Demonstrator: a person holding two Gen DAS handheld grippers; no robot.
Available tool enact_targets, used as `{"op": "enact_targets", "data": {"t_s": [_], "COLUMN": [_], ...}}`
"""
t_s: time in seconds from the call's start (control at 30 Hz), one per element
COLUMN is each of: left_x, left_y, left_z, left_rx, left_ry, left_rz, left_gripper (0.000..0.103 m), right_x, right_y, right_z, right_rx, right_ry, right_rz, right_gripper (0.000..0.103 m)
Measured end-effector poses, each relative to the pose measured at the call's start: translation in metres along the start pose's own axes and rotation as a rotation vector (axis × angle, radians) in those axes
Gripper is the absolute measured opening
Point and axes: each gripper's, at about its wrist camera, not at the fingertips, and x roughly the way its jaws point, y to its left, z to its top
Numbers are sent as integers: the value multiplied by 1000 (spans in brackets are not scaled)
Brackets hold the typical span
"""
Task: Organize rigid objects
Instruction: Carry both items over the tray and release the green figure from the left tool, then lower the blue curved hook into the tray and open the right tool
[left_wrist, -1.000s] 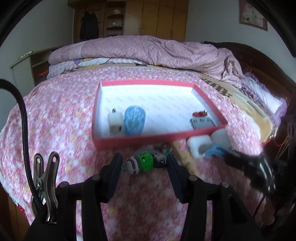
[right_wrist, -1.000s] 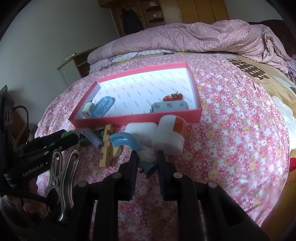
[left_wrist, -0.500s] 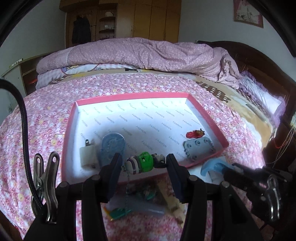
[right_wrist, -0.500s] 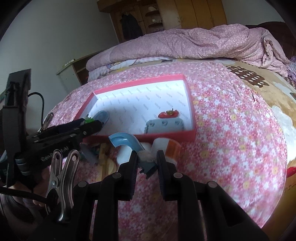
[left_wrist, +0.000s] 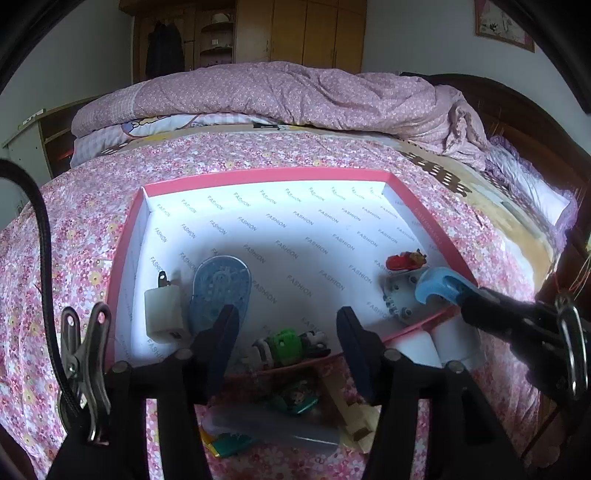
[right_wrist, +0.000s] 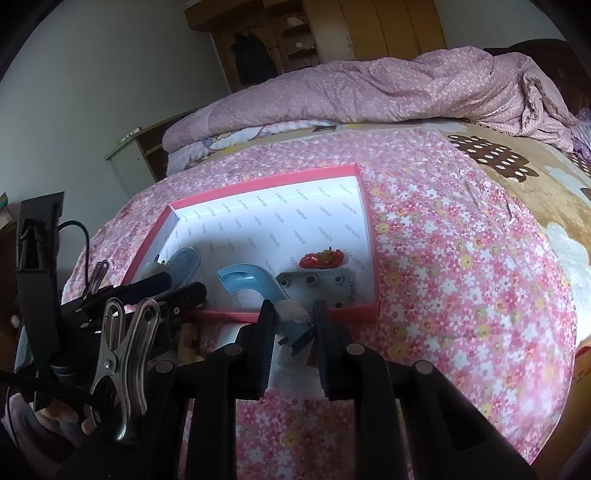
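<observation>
A pink-rimmed box (left_wrist: 266, 173) with a white floor lies on the bed. My left gripper (left_wrist: 286, 336) is open over its near edge, and the green and white toy (left_wrist: 284, 345) lies on the box floor between the fingers. My right gripper (right_wrist: 293, 325) is shut on a blue curved piece (right_wrist: 251, 282), also in the left wrist view (left_wrist: 437, 288), held over the box's near right corner. In the box lie a white plug (left_wrist: 162, 314), a blue oval (left_wrist: 221, 288), a grey block (right_wrist: 317, 288) and a red piece (right_wrist: 321, 258).
Outside the box's near edge lie a wooden piece (left_wrist: 354, 417), a grey tube (left_wrist: 273, 432), a small green item (left_wrist: 295, 398) and two white containers (left_wrist: 436, 343). A rumpled pink quilt (left_wrist: 295, 96) lies at the far end of the bed.
My left gripper moved forward over the box and opened, and the green toy now lies on the box floor. My right gripper carried the blue curved piece forward over the box.
</observation>
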Motion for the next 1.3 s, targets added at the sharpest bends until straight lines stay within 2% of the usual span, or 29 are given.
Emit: {"op": "enact_targets", "data": {"t_s": [0.43,0.8,1.3], "left_x": [-20,-29,-24], "left_y": [5,21,32], "left_z": [1,0,-2], "left_rx": [9,-29,-62], "left_ry": [-46,-45,-22], "left_rz": [22,41,42], "left_gripper": [59,59,59], "right_x": [15,43,75], "right_y": [-10,-16,-19], "right_z": [20,48,68], "right_rx": [10,18,-16], "right_ry": [-7,15,59], "right_rz": [-18,-17,-68], "right_gripper": [21,21,21]}}
